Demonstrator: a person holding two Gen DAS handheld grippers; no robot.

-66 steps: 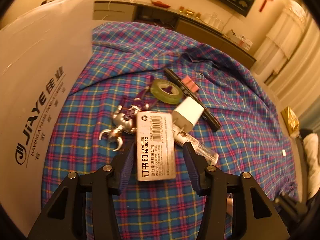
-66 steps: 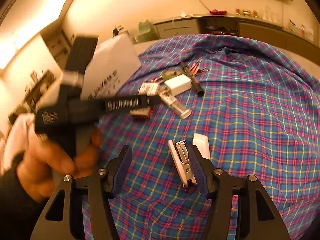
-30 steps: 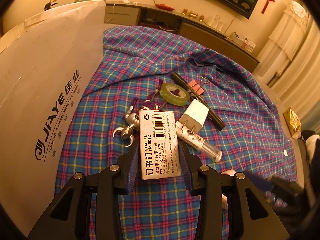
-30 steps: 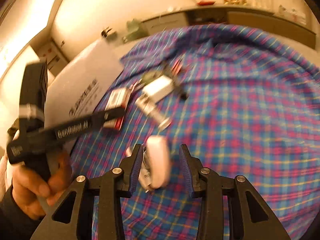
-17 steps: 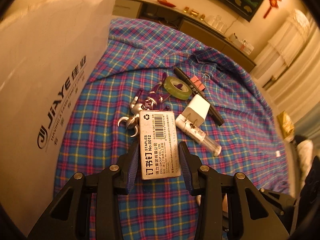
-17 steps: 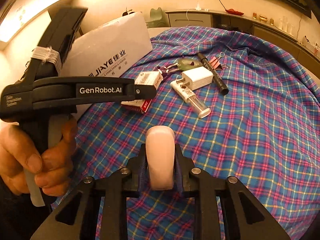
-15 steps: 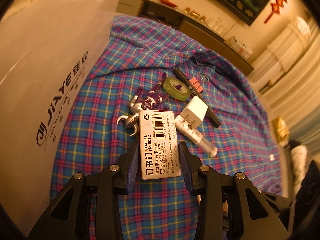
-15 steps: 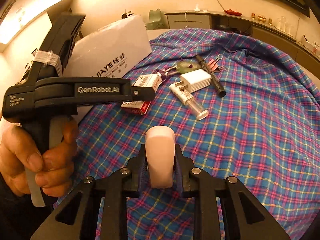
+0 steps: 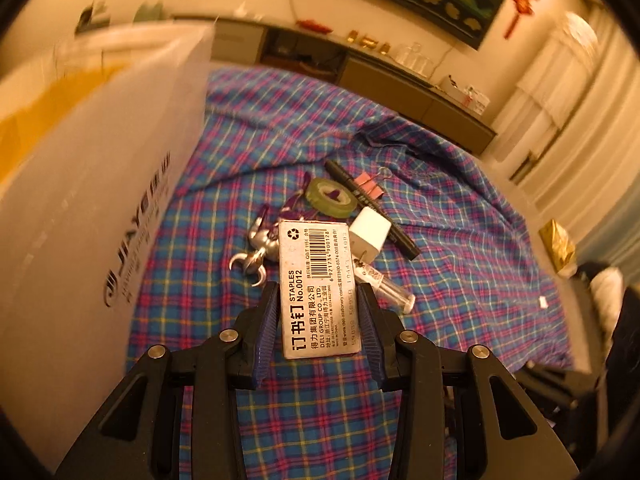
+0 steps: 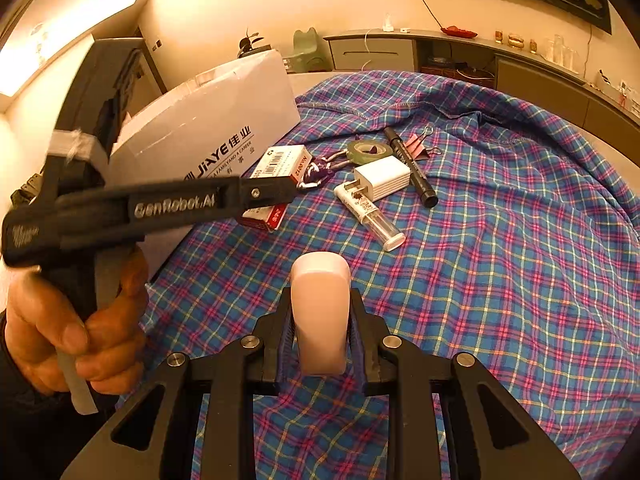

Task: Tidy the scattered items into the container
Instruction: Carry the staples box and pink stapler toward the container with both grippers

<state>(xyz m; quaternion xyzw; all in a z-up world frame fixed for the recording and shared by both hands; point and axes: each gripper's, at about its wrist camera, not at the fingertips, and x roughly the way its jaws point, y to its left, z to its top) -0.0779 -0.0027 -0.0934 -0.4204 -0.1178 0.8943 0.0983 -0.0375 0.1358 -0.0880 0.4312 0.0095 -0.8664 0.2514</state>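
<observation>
Since the earlier frames both our pickups have come off the cloth: the left gripper (image 9: 319,322) has lifted the staple box (image 9: 318,288) and swung left, so the white cardboard box (image 9: 100,208) now fills the near-left of its view and its open top shows. Jaws clamped on the staple box's long sides. The right gripper (image 10: 319,334) has closed in from wide apart onto the small white stapler (image 10: 320,312), now pinched upright and raised over the plaid cloth (image 10: 500,280).

Left behind, mid-cloth: keychain (image 9: 256,256), tape roll (image 9: 332,198), charger (image 9: 370,236), marker (image 9: 370,208), binder clips (image 9: 370,182), clear tube (image 9: 384,286).

So two items secured; drop into the box looks next, staple box nearer.
</observation>
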